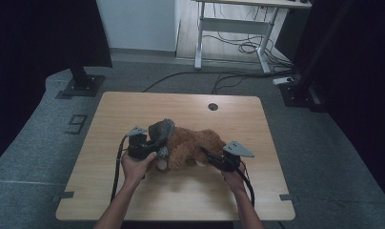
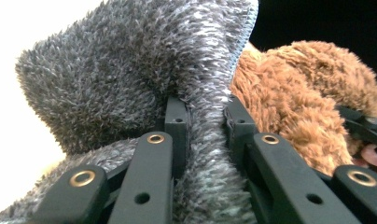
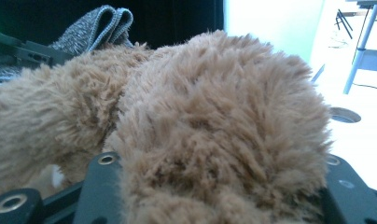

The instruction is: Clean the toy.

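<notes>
Left gripper [image 2: 205, 116] pinches a fold of the grey fuzzy garment [image 2: 130, 70], jaws nearly together with just the cloth between them. In the high view the left gripper [image 1: 155, 150] sits at the left end of the brown plush toy [image 1: 193, 145], grey garment [image 1: 162, 129] bunched over that end. Right gripper [image 3: 219, 186] has jaws spread wide, one each side of a thick lump of the brown plush toy [image 3: 214, 116]; fur fills the gap and touches both jaws, so it clasps that limb loosely or firmly, cannot tell which. High view puts the right gripper [image 1: 212, 160] at the toy's right end. Toy lies near the middle of the wooden desk [image 1: 133, 109], slightly toward the person's side, held between both grippers. Brown fur [image 2: 298, 107] shows just beside the grey cloth in the left gripper view.
</notes>
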